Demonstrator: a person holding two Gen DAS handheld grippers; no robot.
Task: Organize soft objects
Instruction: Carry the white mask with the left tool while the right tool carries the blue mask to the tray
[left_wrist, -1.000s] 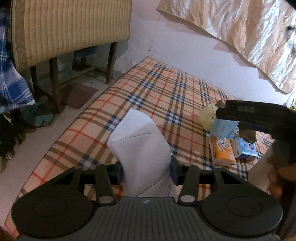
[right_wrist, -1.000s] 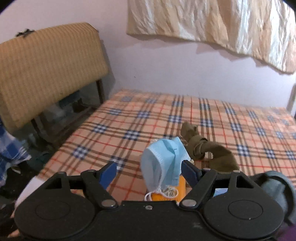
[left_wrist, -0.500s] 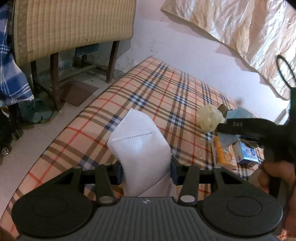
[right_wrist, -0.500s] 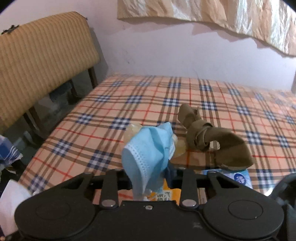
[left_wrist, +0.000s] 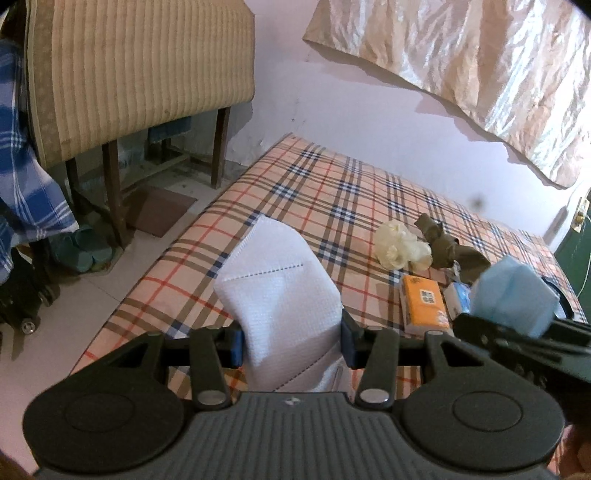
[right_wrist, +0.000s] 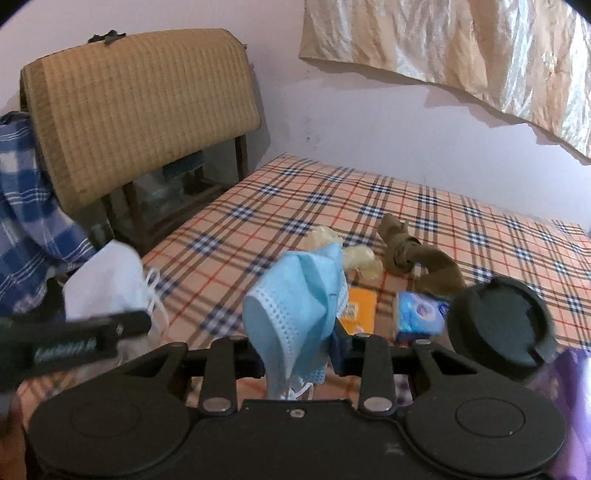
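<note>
Clearly we have one mask in each claw: the left claw (left_wrist: 291, 341) is clenched on the white mask (left_wrist: 280, 295), the right claw (right_wrist: 297, 349) on the blue mask (right_wrist: 299, 306), both lifted off the bed (left_wrist: 332, 192) near its front edge (likely to pair them), away from the tissue packs (left_wrist: 423, 308).

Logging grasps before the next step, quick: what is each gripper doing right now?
Left gripper: closed on the white mask.
Right gripper: closed on the blue mask.
</note>
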